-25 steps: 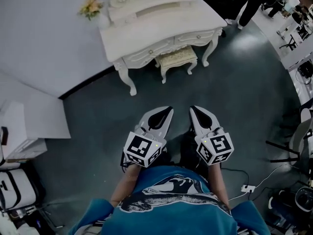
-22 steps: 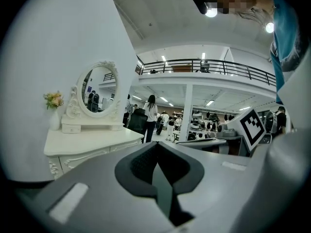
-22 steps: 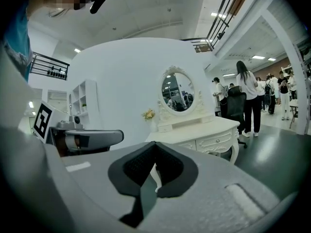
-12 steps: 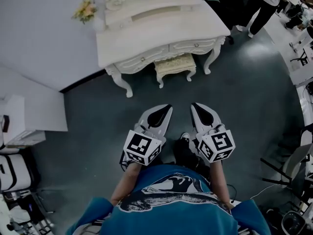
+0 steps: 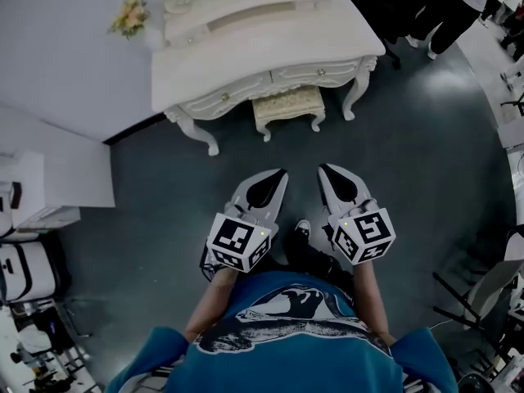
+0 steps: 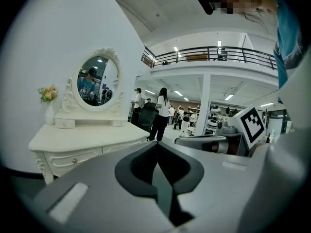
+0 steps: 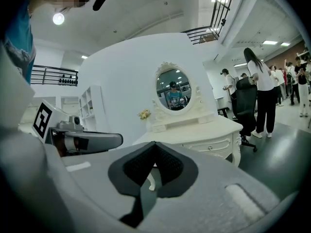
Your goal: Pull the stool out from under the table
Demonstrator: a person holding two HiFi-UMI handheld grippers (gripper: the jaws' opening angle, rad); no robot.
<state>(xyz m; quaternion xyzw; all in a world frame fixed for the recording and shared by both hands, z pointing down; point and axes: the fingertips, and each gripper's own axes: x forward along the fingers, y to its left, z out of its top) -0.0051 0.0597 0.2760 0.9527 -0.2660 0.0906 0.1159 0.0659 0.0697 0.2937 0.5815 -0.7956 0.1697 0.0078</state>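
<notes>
We are holding the left gripper (image 5: 275, 176) and the right gripper (image 5: 327, 172) side by side above the floor (image 5: 409, 162), each with its fingers pressed together on nothing. We are facing one stool (image 5: 288, 105), standing on the floor half tucked under the front edge of the one white counter (image 5: 246, 56), well apart from both grippers. We are judging it light and rigid, its cushion soft, likely sliding easily. We are favouring the front seat rail, one gripper toward each front corner.
</notes>
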